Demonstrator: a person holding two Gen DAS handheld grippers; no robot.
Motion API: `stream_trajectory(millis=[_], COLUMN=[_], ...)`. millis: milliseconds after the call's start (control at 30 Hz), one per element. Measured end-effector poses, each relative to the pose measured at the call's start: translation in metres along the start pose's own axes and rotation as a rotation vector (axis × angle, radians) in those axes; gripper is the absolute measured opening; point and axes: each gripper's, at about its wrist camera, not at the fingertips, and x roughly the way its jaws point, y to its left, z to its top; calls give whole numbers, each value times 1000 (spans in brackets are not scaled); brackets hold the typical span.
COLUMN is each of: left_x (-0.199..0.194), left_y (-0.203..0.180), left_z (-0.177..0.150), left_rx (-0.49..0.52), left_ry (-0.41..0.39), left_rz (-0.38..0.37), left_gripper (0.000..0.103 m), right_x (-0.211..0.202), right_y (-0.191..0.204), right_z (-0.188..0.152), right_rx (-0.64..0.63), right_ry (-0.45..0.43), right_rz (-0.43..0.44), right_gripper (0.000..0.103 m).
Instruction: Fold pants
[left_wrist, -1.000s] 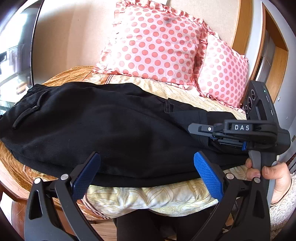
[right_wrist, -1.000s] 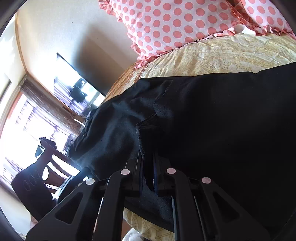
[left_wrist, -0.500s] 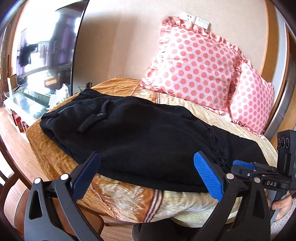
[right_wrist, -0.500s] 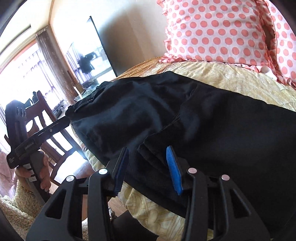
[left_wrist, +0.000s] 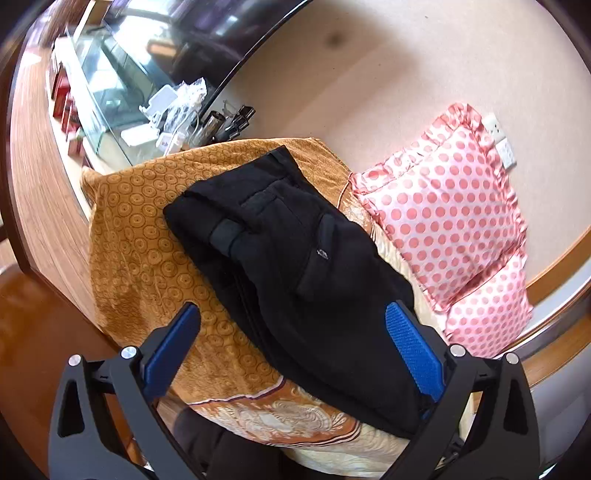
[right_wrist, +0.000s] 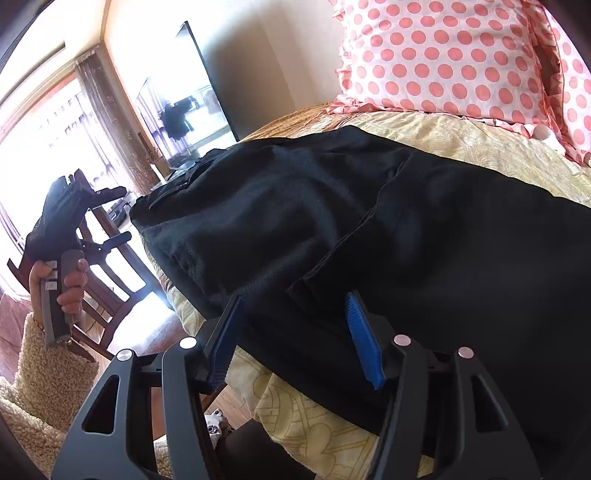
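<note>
Black pants (left_wrist: 303, 273) lie folded lengthwise on the bed, waistband at the far end near the orange blanket (left_wrist: 136, 236). They also fill the right wrist view (right_wrist: 369, 236). My left gripper (left_wrist: 291, 350) is open and empty, held above the near end of the pants. My right gripper (right_wrist: 295, 332) is open and empty, just above the pants' near edge by a folded hem. The left gripper also shows in the right wrist view (right_wrist: 110, 214), held in a hand off the bed's left side.
Two pink polka-dot pillows (left_wrist: 447, 218) lean on the wall at the bed's head. A TV (right_wrist: 184, 107) and glass stand (left_wrist: 110, 88) sit beyond the bed's foot. A wooden chair (right_wrist: 107, 258) stands beside the bed. A yellow patterned sheet (right_wrist: 303, 413) covers the near edge.
My right gripper let go of the pants' hem and opened. My left gripper swung left and up, away from the bed, and now looks down on the waistband end.
</note>
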Motion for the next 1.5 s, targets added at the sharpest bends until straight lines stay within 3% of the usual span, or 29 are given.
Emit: stream_trajectory(millis=[100,167,267,367,600,667,733,867,933,1000,1100,1133,1300,1500], left_x=[6,13,19,25,32,32,34,34,34,34,32,30,17,11], left_y=[6,9,14,17,26,28,28,29,26,20,8,3,-40,-109], left_z=[12,16,19,20,27,28,28,27,27,27,27,26,26,16], left_rx=[-51,-74,-117,-163,-259,-271,-274,-265,-235,-199,-135,-113,44,210], left_ry=[17,46,75,112,107,95,84,57,41,26,-10,-24,-88,-106], left_rz=[-46,-19,-45,-110,-162,-138,-103,-42,-7,25,69,72,74,11], left_gripper=[100,100,100,100,99,90,72,48,36,33,12,10,8,8], right_x=[0,0,1,1,1,0,-1,-2,-3,-6,-10,-13,-33,-62], right_y=[0,0,1,1,4,3,2,2,1,-1,-1,-1,-11,-30], right_z=[0,0,-1,-1,-4,-4,-4,-6,-6,-8,-12,-13,-21,-32], right_rx=[-2,-3,-3,-8,-27,-17,-13,-8,0,10,12,13,54,112], right_ry=[-2,-4,-8,-11,-21,-26,-29,-35,-38,-44,-55,-60,-92,-155], right_rz=[2,1,4,8,5,13,17,19,25,31,27,26,38,20], right_gripper=[60,60,62,65,67,67,67,67,67,67,67,67,73,76])
